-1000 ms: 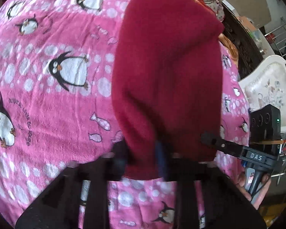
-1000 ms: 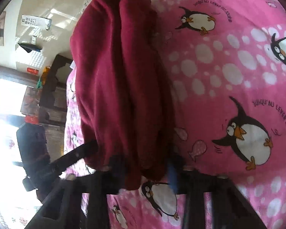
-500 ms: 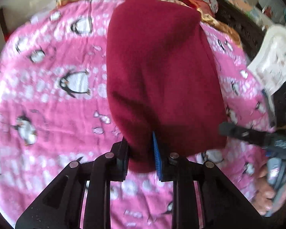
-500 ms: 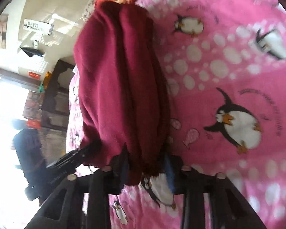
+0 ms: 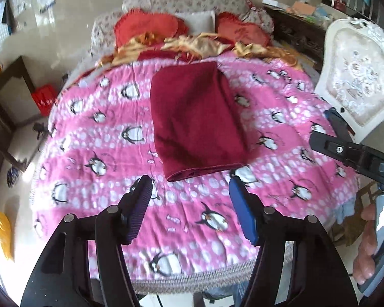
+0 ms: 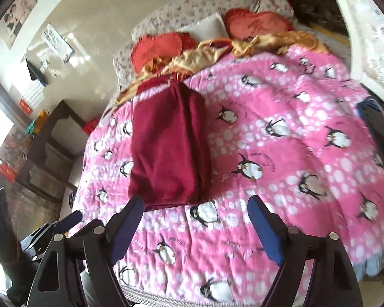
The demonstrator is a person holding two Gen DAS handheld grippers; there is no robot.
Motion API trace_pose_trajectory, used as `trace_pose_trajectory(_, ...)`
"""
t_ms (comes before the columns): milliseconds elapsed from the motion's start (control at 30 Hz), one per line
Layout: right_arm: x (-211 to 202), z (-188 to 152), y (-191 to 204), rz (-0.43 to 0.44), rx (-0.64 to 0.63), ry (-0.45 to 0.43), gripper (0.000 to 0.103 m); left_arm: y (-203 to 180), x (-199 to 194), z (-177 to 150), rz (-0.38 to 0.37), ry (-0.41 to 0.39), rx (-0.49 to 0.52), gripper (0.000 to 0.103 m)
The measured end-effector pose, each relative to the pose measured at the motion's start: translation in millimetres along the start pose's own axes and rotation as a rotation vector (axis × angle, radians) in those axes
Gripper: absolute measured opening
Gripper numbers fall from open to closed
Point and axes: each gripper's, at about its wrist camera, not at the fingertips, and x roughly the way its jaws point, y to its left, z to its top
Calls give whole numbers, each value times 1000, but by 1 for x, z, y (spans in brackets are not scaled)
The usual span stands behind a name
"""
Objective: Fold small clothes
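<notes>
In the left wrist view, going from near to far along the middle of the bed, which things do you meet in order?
Left gripper, jaws opening with nothing between them → folded dark red garment on the pink penguin blanket → crumpled golden cloth → white pillow.

folded garment point(image 5: 194, 117) on blanket point(image 5: 102, 153) | cushions point(image 5: 146, 25) behind garment | chair point(image 5: 355, 81) right of blanket

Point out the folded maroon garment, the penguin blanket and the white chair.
maroon garment point(image 5: 194, 117), left wrist view, middle of its folded top face.
penguin blanket point(image 6: 281, 158), right wrist view, bare pink stretch right of the garment.
white chair point(image 5: 355, 81), left wrist view, padded backrest.
</notes>
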Motion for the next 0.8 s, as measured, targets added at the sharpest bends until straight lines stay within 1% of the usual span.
trace_pose_trajectory(33,-6,-1,3,-8,-1,-5,83,-2,-10,-1,7,-12,10,63)
trace_pose_trajectory(100,-21,-8,8,9,4,-22,83,-3,-24,-4,6,-26,13,63)
trace_pose_trajectory(200,-36,-13,19,0,-15,-40,85,-3,-40,-5,10,-38,3,63)
trace_pose_trajectory(300,-53,-19,37,-61,-96,-62,85,-1,-50,-6,4,-58,-10,63)
trace_pose_trajectory(367,-59,-21,45,-86,-116,-75,85,0,-57,-6,0,-75,-1,63)
trace_pose_trajectory(400,-63,-22,49,-89,-119,-79,85,0,-59,-6,1,-74,4,63)
trace_pose_trajectory(467,-67,-22,54,-85,-118,-79,85,2,-61,-6,-20,-61,12,63)
trace_pose_trajectory(567,-68,-21,57,-102,-117,-87,85,5,-60,-5,-17,-52,-1,63)
trace_pose_trajectory(667,-67,-18,57,-111,-110,-87,85,9,-58,-4,-34,-44,-7,63)
trace_pose_trajectory(800,-61,-14,55,-107,-94,-67,85,11,-52,-3,-31,-37,-8,63)
